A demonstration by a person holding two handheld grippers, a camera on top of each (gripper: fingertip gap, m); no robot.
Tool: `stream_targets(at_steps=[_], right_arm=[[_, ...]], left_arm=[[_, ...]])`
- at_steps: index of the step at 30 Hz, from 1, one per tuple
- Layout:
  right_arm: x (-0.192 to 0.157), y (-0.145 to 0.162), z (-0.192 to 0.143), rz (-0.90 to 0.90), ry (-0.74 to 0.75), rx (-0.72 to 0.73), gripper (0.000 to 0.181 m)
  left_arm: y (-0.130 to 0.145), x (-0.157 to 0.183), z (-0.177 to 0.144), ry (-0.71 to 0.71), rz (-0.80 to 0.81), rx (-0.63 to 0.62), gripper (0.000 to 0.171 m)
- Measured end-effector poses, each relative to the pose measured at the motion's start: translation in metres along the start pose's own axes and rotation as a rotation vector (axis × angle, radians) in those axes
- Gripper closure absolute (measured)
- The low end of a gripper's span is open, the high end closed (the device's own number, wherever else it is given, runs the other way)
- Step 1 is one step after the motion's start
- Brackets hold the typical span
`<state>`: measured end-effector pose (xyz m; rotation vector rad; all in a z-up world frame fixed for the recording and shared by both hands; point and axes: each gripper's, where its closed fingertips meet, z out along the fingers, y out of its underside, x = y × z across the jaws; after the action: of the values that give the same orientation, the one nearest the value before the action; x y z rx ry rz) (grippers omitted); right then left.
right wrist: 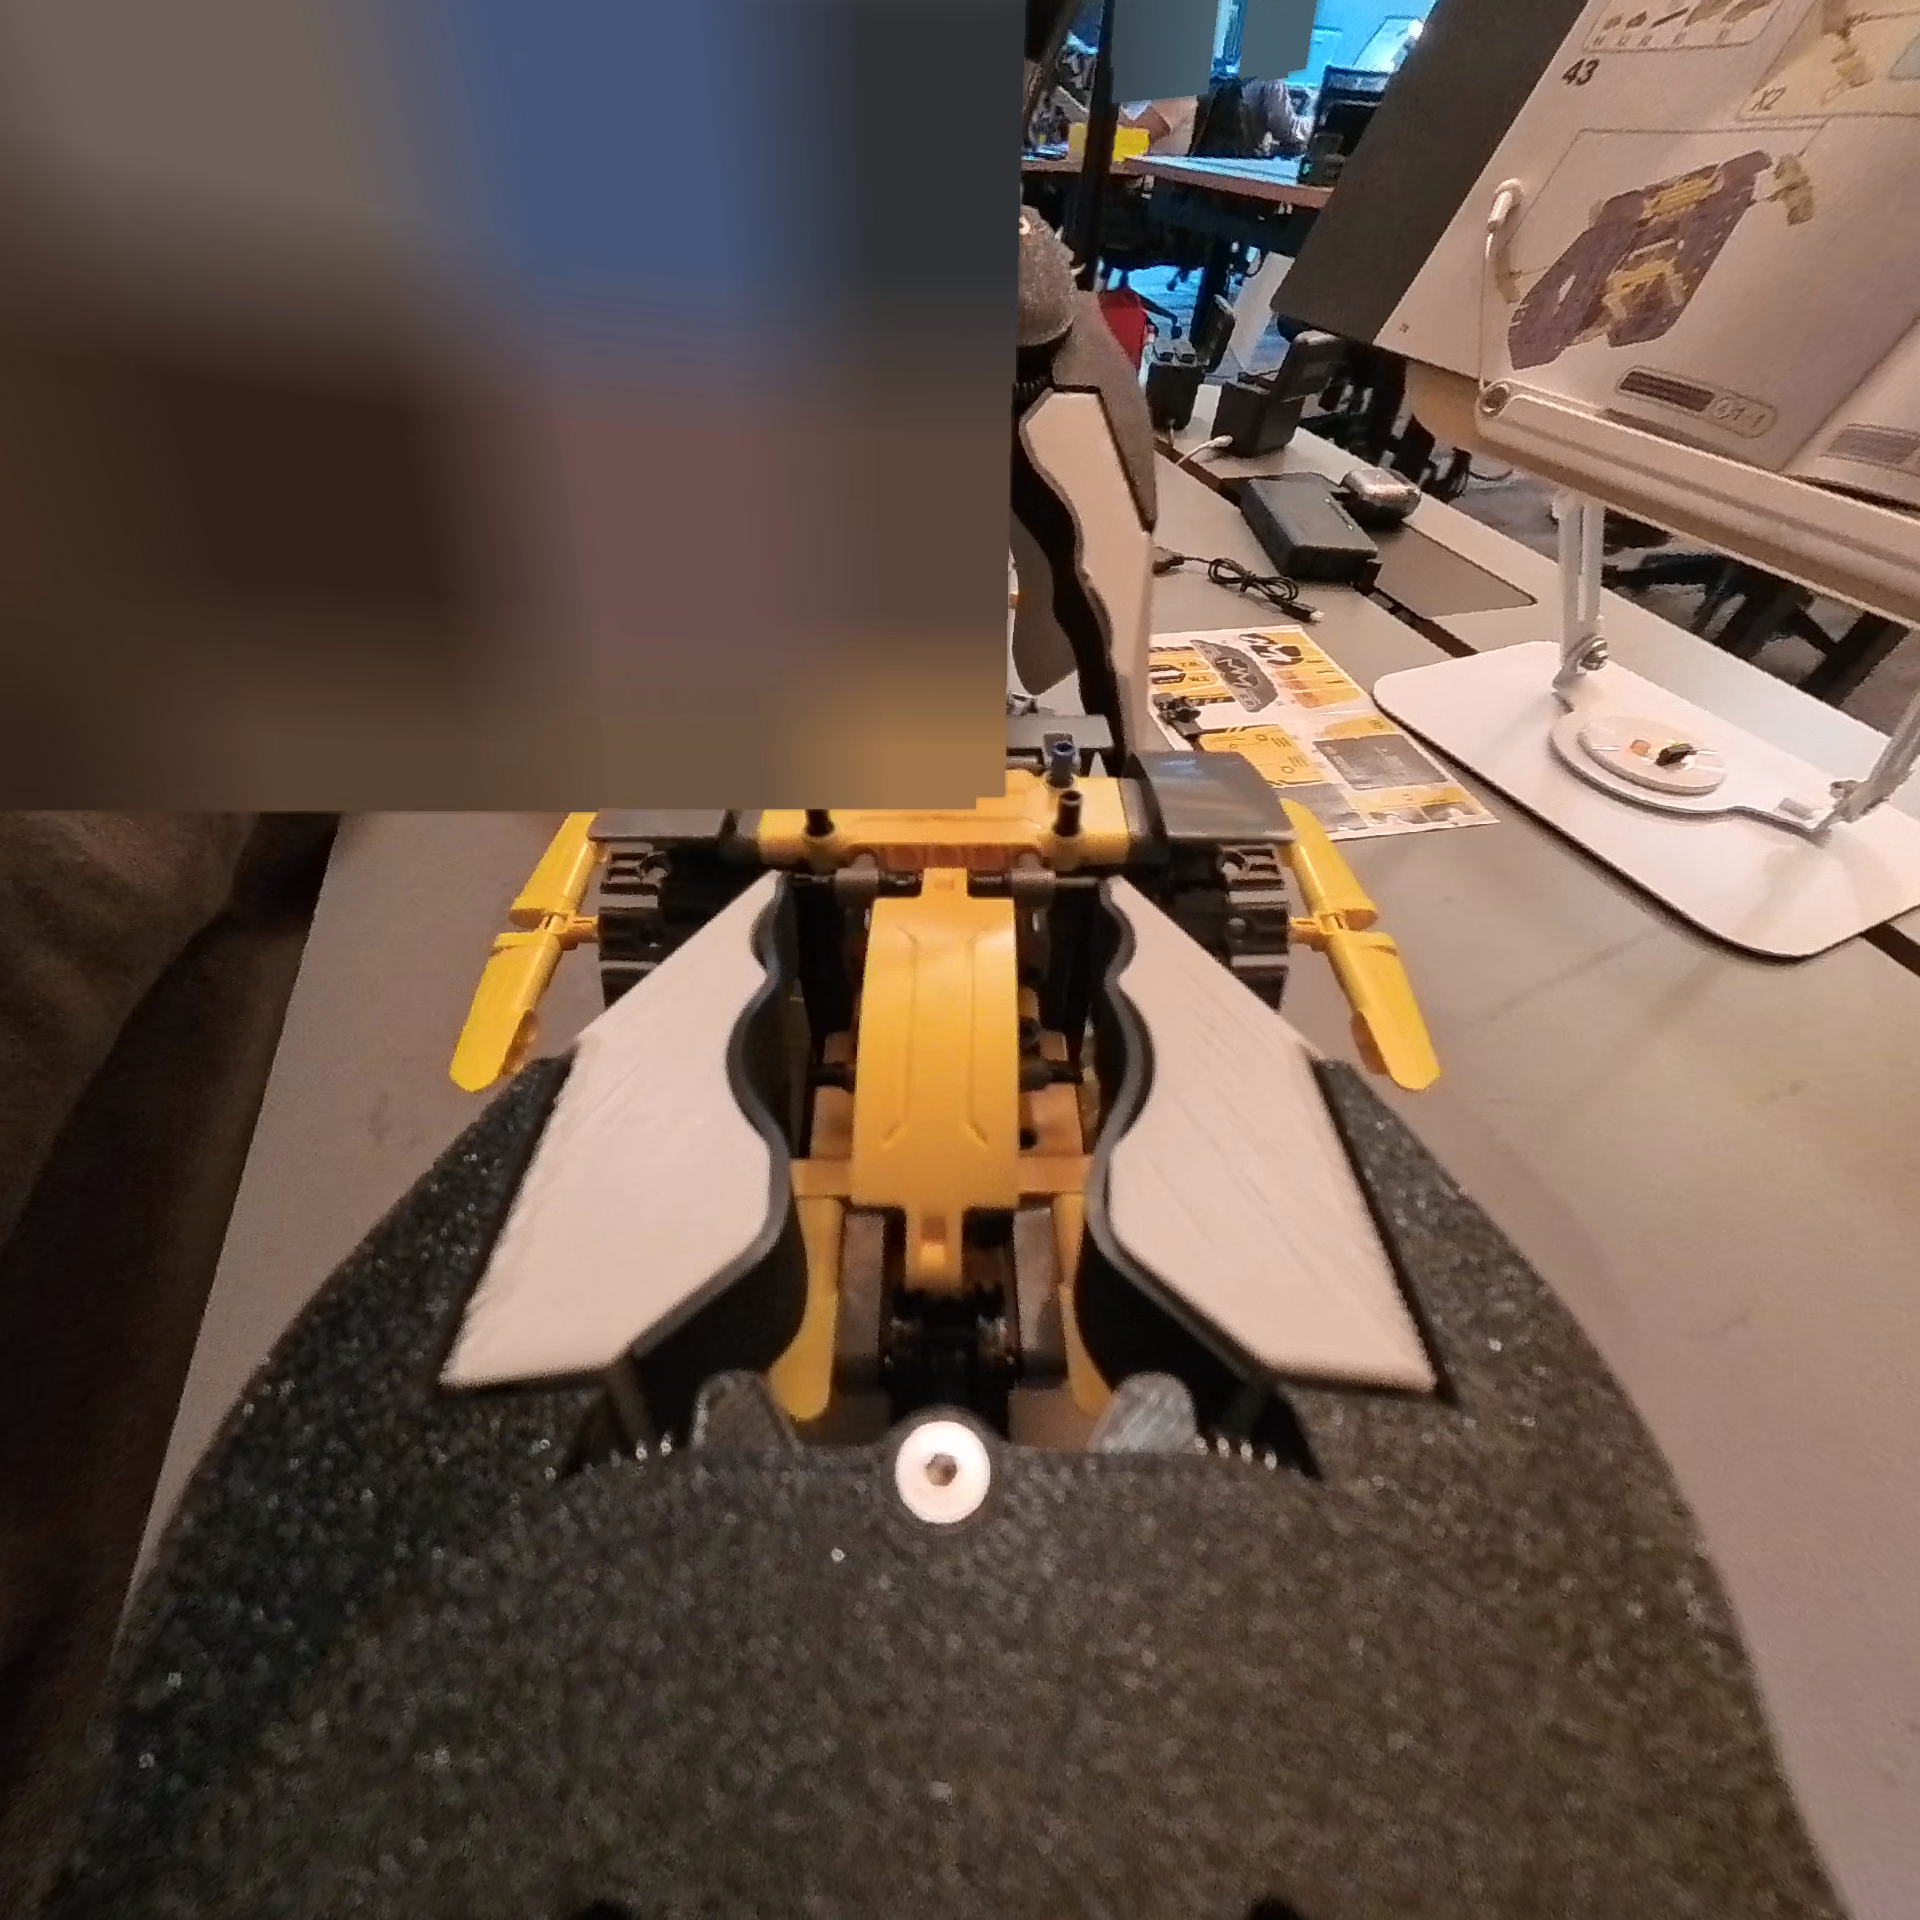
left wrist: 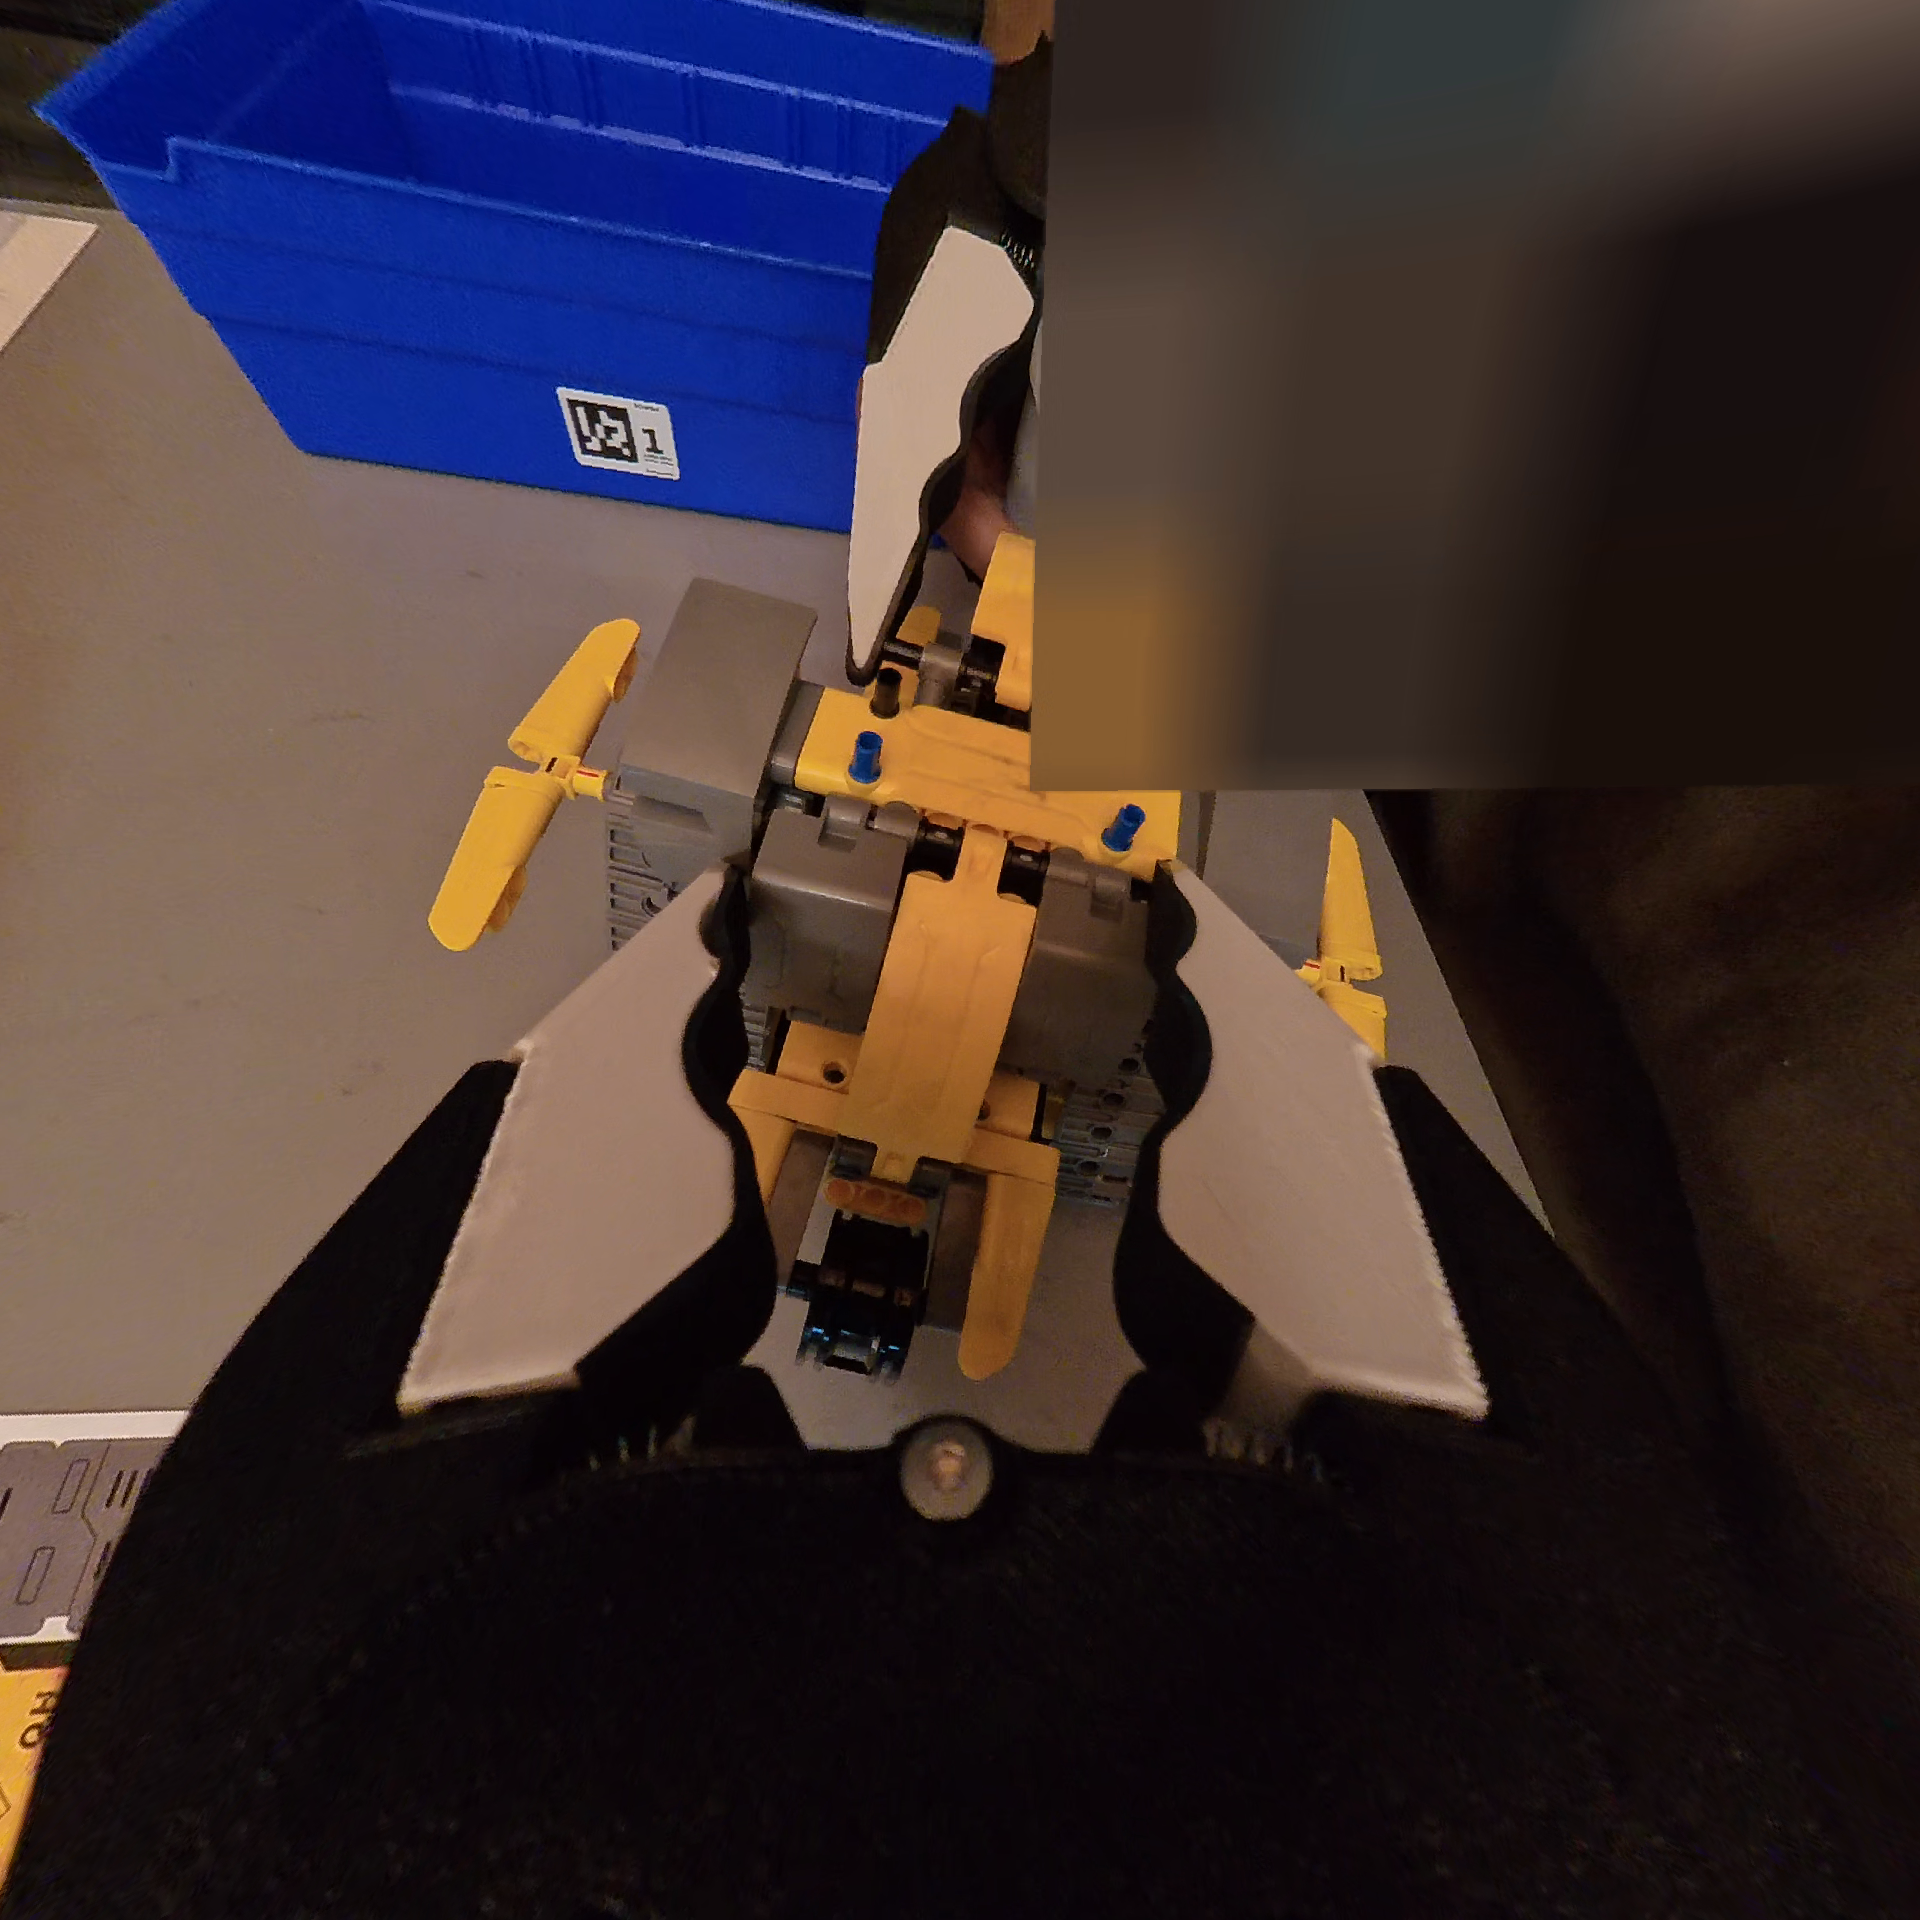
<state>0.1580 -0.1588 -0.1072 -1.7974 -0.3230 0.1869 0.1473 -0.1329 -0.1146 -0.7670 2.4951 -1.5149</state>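
Blur hides the upper right of my left view. My left gripper (left wrist: 945, 883) and right gripper (right wrist: 951, 894) both clamp the model (left wrist: 940, 997), jaws half-wide; its far end is cut off.

I see a yellow and grey brick-built vehicle model (left wrist: 940, 997) resting on the grey table (left wrist: 229, 935). A curved yellow panel (right wrist: 940, 1049) runs along its centre, flanked by grey blocks. Two blue pins (left wrist: 865, 754) stand upright on its yellow top beam. Yellow paired blades (left wrist: 540, 769) project from each side. Black ribbed tracks (right wrist: 1252, 914) line its flanks.
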Motion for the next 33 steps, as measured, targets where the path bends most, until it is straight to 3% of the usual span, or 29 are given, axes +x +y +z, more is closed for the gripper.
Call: stream_targets(at_steps=[9,33], right_arm=[[-0.0007,0.0016,0.0003,0.063,-0.040,0.007,0.125],[-0.0014,0.0040,0.0026,-0.031,-0.018,-0.065,0.125]], left_arm=[[-0.0003,-0.0003,0.0000,-0.003,-0.004,-0.001,0.097],[-0.0018,-0.0009,0.0005,-0.007,-0.012,-0.023,0.100]])
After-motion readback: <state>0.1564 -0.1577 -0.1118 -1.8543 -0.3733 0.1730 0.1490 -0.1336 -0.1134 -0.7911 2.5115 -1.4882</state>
